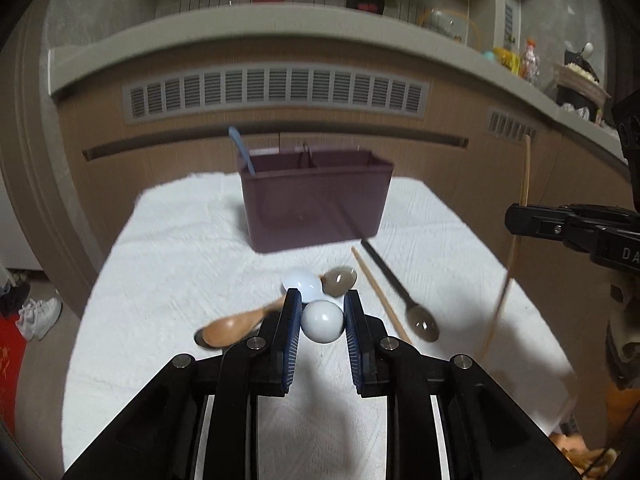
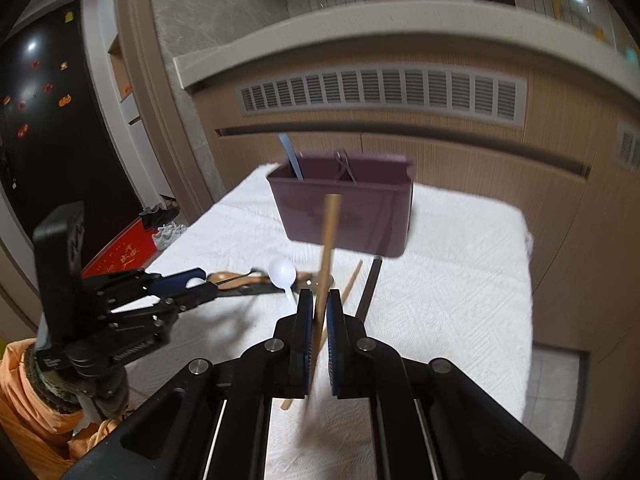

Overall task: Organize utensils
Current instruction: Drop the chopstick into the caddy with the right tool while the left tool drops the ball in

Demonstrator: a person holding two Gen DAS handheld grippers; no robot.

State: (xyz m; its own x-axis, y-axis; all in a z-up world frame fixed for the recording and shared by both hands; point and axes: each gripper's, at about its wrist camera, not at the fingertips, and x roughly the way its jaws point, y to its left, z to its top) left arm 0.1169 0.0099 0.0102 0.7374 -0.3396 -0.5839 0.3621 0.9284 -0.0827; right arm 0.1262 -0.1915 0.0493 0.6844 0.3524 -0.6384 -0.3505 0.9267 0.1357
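**Both grippers loaded, most utensils still on the cloth**

Right gripper [image 2: 319, 306] is pinching a wooden chopstick [image 2: 329, 240], held roughly upright and lifted off the table, pointed toward the maroon caddy [image 2: 348, 216]. Left gripper [image 1: 320, 312] has its jaws around the bowl of a white spoon [image 1: 322, 321], low over the pile; looks like contact on both pads, but I can't confirm a firm grip.

Done so far: one blue-handled utensil [image 1: 242, 152] stands in the caddy's left compartment, and something thin and metallic shows near the divider, can't tell what.

Still loose on the white cloth [image 1: 180, 240]:
- second white spoon [image 1: 302, 282]
- wooden spoon [image 1: 236, 326]
- two dark translucent spoons [image 1: 420, 320], [image 1: 340, 278]
- second wooden chopstick [image 1: 374, 284]

Judgement: early stage, most of the sorting is left. Two items in hand, next stop is the caddy.
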